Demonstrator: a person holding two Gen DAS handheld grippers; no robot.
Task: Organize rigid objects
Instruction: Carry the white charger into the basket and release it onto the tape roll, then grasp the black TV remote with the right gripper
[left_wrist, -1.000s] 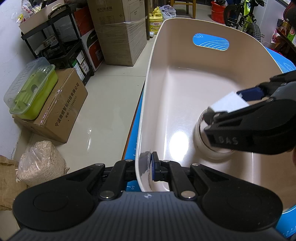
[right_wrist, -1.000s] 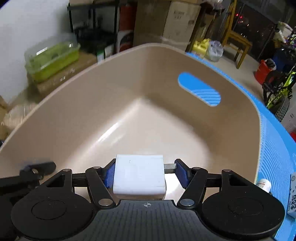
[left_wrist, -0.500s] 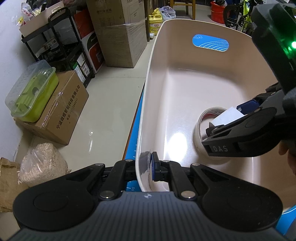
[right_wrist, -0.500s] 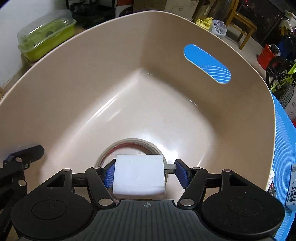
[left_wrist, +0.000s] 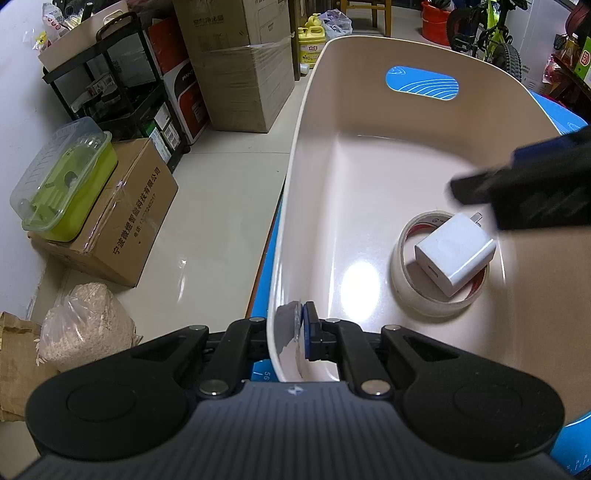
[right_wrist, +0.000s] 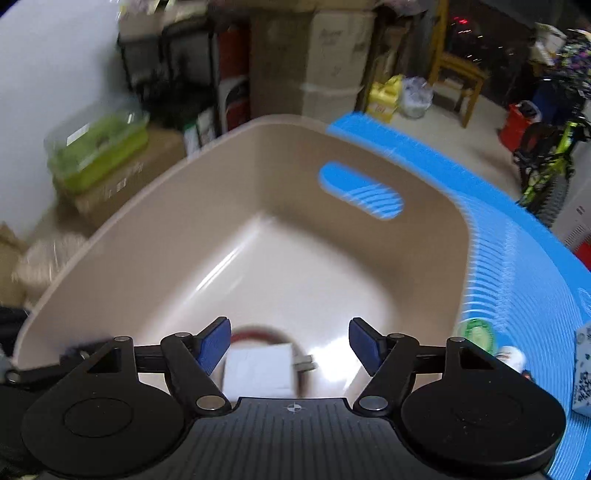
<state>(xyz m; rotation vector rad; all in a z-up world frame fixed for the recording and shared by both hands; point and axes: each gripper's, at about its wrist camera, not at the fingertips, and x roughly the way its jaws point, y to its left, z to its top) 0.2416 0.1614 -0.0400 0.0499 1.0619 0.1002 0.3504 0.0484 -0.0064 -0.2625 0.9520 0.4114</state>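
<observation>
A beige plastic basin (left_wrist: 369, 155) stands on a blue mat (right_wrist: 517, 258). My left gripper (left_wrist: 297, 332) is shut on the basin's near rim. Inside the basin a white charger plug (left_wrist: 454, 253) lies on a roll of tape (left_wrist: 436, 299). My right gripper (right_wrist: 290, 341) is open and empty, held above the charger (right_wrist: 258, 369); it shows blurred at the right of the left wrist view (left_wrist: 524, 192). The tape roll (right_wrist: 258, 332) shows partly behind the fingers in the right wrist view.
Small items lie on the mat right of the basin: a green-lidded round thing (right_wrist: 476, 332) and a patterned box (right_wrist: 583, 373). Left on the floor are cardboard boxes (left_wrist: 125, 218), a green container (left_wrist: 66, 181), a sack (left_wrist: 85, 325) and a black shelf (left_wrist: 122, 92).
My right gripper opened and let go of the white charger, which now lies on the tape roll. The right gripper then rose and pulled back. The left gripper stayed clamped on the rim.
</observation>
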